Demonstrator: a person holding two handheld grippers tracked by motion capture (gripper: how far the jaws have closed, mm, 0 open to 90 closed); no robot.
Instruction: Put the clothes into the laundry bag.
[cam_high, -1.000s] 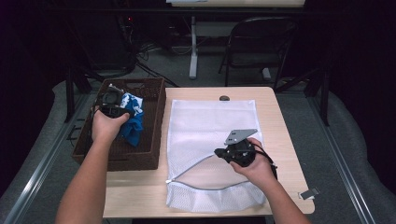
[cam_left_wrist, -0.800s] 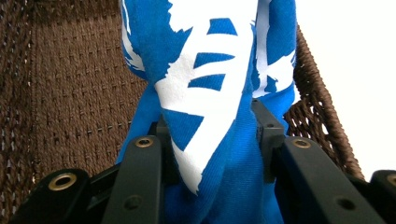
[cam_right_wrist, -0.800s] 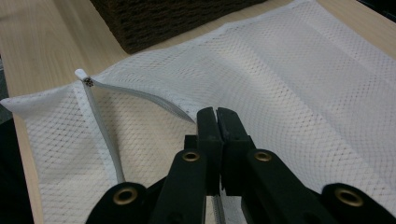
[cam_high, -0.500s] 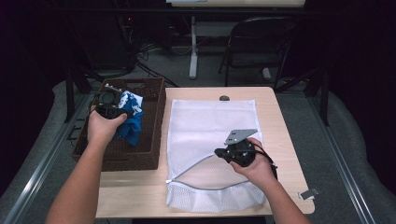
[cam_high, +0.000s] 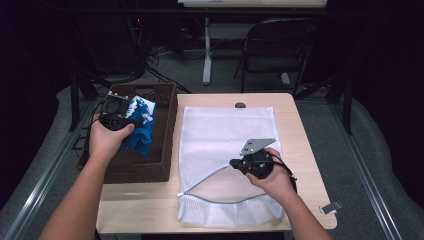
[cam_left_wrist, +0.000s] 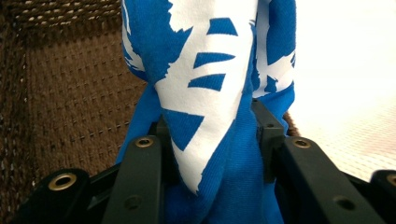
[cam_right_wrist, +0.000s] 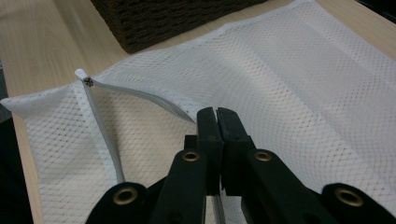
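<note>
At nine o'clock on the light wooden tabletop, the left gripper holds a blue-and-white printed cloth between its jaws above the dark brown woven basket. At five o'clock, the right gripper (jaws pressed together) pinches the white mesh zip bag at its open edge.

No readable text; the cloth's print seems abstract.
</note>
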